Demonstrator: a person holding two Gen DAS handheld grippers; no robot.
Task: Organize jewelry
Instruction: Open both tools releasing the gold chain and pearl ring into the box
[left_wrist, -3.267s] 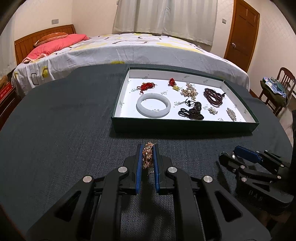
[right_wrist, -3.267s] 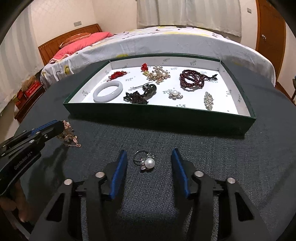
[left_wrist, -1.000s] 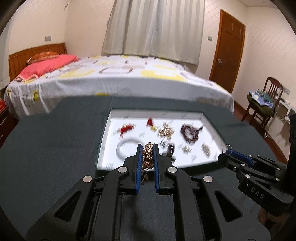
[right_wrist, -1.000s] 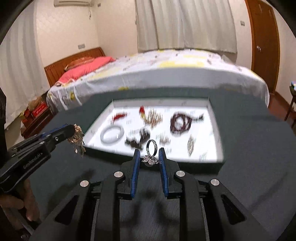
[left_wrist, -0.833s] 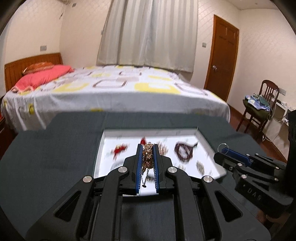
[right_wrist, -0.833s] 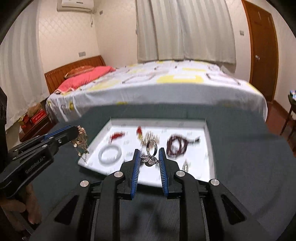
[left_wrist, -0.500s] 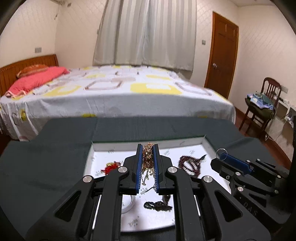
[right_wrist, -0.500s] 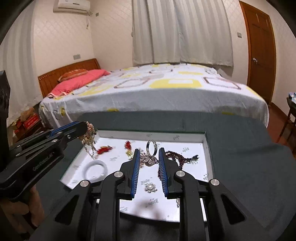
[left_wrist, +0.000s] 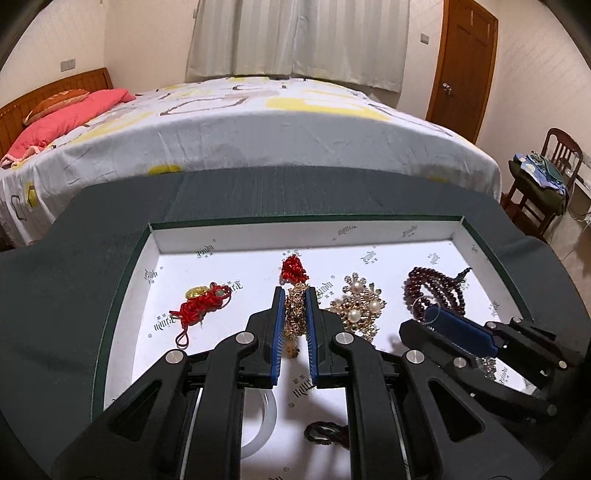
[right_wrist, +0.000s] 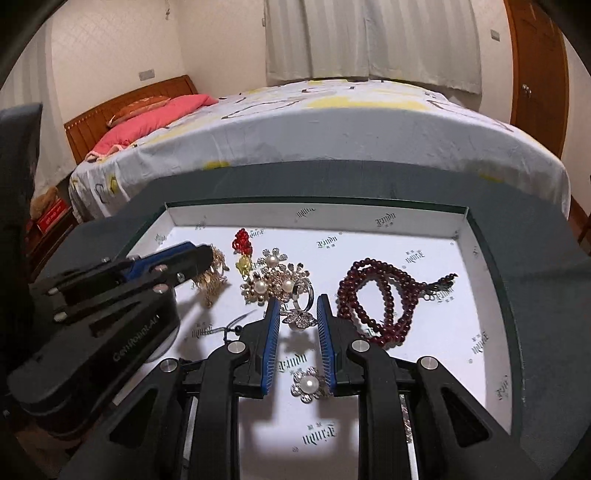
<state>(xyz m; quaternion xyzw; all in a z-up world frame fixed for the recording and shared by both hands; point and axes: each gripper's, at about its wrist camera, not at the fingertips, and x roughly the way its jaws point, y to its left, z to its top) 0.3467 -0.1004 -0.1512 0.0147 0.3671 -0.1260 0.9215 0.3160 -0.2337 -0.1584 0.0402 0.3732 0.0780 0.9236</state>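
Pointing steeply down over the tray (left_wrist: 122, 295), the left hand-held gripper (left_wrist: 295, 306) is clamped on a gold chain (left_wrist: 294, 321) (its loose end hangs below the pads). The right hand-held gripper (right_wrist: 297, 314) is clamped on a silver ring (right_wrist: 303, 295) beside it. Bare tray floor lies near the far wall, between red tassel (left_wrist: 201, 301), pearl brooch (right_wrist: 275, 278) and dark red beads (right_wrist: 380, 295); the table (left_wrist: 74, 277) surrounds the rim
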